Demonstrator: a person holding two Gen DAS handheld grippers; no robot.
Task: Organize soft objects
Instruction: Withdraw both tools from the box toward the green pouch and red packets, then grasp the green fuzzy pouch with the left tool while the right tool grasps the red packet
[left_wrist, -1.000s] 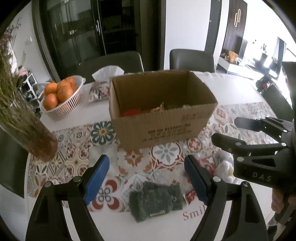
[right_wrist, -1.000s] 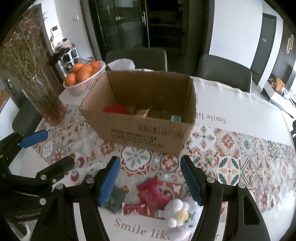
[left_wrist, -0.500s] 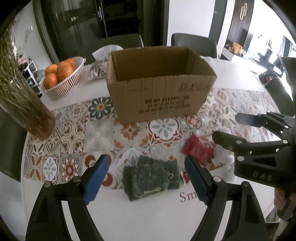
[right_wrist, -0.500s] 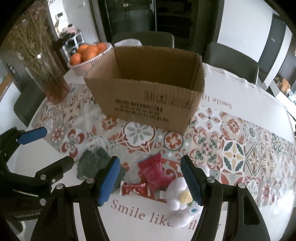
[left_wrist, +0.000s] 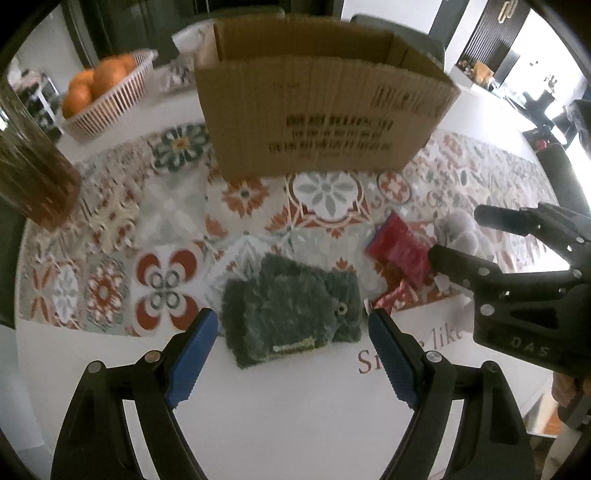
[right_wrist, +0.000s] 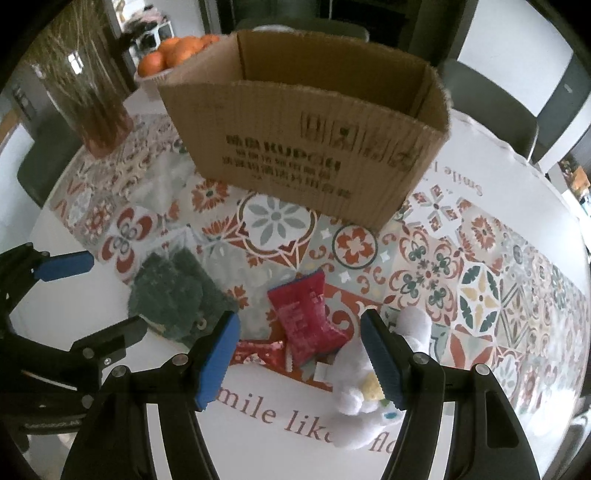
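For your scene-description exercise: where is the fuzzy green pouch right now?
In the left wrist view, the fuzzy green pouch lies on the table between the open left gripper fingers, left of the red packet.

Daylight being admitted from the upper right, white tablecloth (right_wrist: 480, 122) being overexposed there, both fisheye views being bent and darkened at the edges, cardboard box (left_wrist: 321, 107) print being smeared by motion blur, shadows being kept soft.
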